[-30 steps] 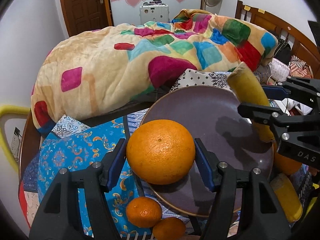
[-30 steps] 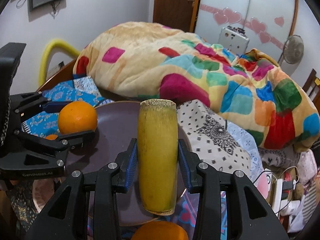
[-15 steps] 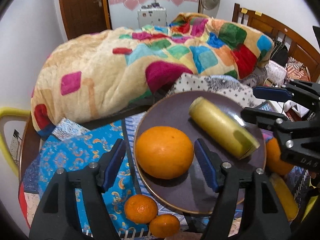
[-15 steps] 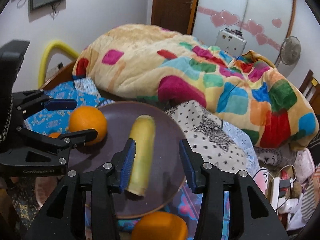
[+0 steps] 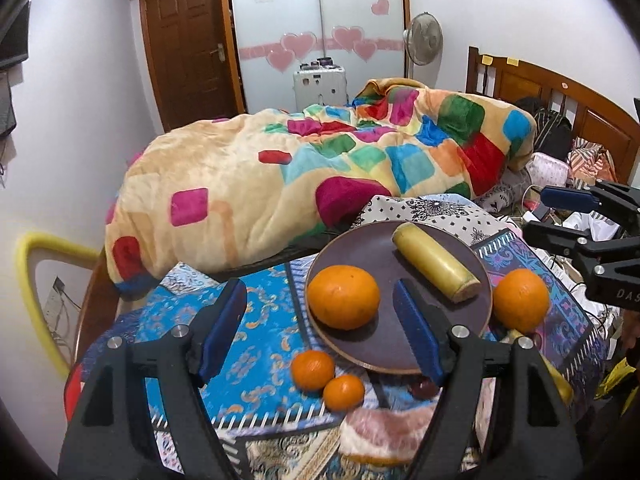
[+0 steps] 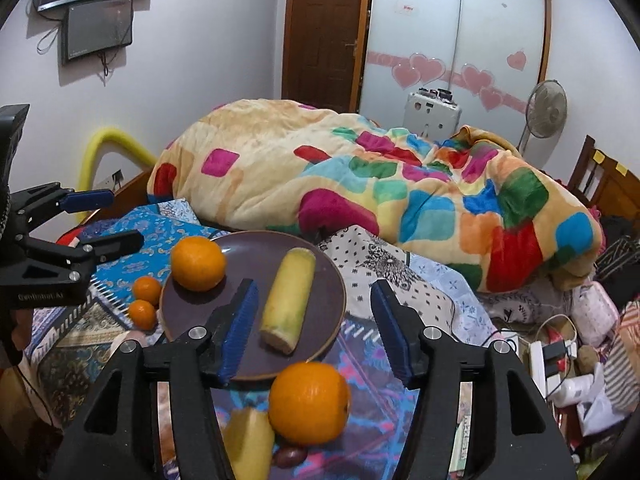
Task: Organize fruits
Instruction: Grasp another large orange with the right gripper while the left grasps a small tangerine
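Note:
A large orange (image 5: 344, 296) and a yellow cylindrical stalk piece (image 5: 434, 268) lie on the dark purple plate (image 5: 360, 240). My left gripper (image 5: 320, 332) hangs open above and short of the plate, and its pads touch nothing. In the right wrist view the stalk piece (image 6: 288, 300) lies flat on the plate (image 6: 256, 256), beyond my right gripper (image 6: 316, 330). The right jaws are opening, with nothing held between them. A second large orange (image 6: 308, 398) sits on the cloth just before the plate. Two small tangerines (image 5: 312, 370) rest by the plate's near left rim.
The plate stands on a blue patterned cloth (image 5: 260, 344). Near the front edge lie a pinkish fruit wedge (image 5: 384, 428), another yellow piece (image 6: 248, 440) and a dark red fruit (image 6: 290, 456). A bed with a colourful blanket (image 5: 320, 184) fills the space behind. Clutter and cables (image 6: 560, 352) lie to the right.
The left gripper let go of the orange and the right gripper let go of the stalk piece, which went from upright to lying on the plate. Both grippers drew back and up with jaws wider.

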A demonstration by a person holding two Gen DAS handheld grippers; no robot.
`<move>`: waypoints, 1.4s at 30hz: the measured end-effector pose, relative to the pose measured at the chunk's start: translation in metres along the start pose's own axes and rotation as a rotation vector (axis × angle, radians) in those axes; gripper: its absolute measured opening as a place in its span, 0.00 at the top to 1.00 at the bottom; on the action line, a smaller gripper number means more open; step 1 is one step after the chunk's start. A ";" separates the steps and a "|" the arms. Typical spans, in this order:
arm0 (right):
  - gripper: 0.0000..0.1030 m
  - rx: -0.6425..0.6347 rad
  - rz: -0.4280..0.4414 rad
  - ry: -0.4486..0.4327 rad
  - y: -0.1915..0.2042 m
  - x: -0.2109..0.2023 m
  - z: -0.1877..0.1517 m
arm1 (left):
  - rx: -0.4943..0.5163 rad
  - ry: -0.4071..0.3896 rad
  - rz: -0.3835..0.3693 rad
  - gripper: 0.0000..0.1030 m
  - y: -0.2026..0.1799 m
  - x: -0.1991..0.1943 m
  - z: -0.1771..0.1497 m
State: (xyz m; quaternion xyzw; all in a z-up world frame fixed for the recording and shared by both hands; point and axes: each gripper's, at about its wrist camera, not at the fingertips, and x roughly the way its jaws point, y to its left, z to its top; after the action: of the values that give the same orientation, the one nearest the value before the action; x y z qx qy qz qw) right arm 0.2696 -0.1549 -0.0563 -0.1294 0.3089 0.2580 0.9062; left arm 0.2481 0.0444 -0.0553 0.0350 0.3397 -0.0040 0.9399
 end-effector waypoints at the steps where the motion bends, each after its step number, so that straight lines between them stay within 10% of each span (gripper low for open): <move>1: 0.45 0.005 0.002 -0.005 0.000 -0.003 -0.002 | -0.006 0.000 -0.001 0.26 0.002 -0.004 -0.004; 22: 0.35 0.033 -0.030 0.056 -0.003 0.009 -0.071 | -0.071 0.162 -0.062 0.28 0.012 0.031 -0.077; 42: 0.49 0.036 -0.002 0.059 -0.002 0.018 -0.080 | -0.014 0.196 -0.102 0.69 -0.008 0.048 -0.079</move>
State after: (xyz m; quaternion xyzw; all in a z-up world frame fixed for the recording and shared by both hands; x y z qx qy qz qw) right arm 0.2431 -0.1808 -0.1299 -0.1209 0.3401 0.2477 0.8991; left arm 0.2344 0.0431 -0.1474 0.0115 0.4315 -0.0460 0.9009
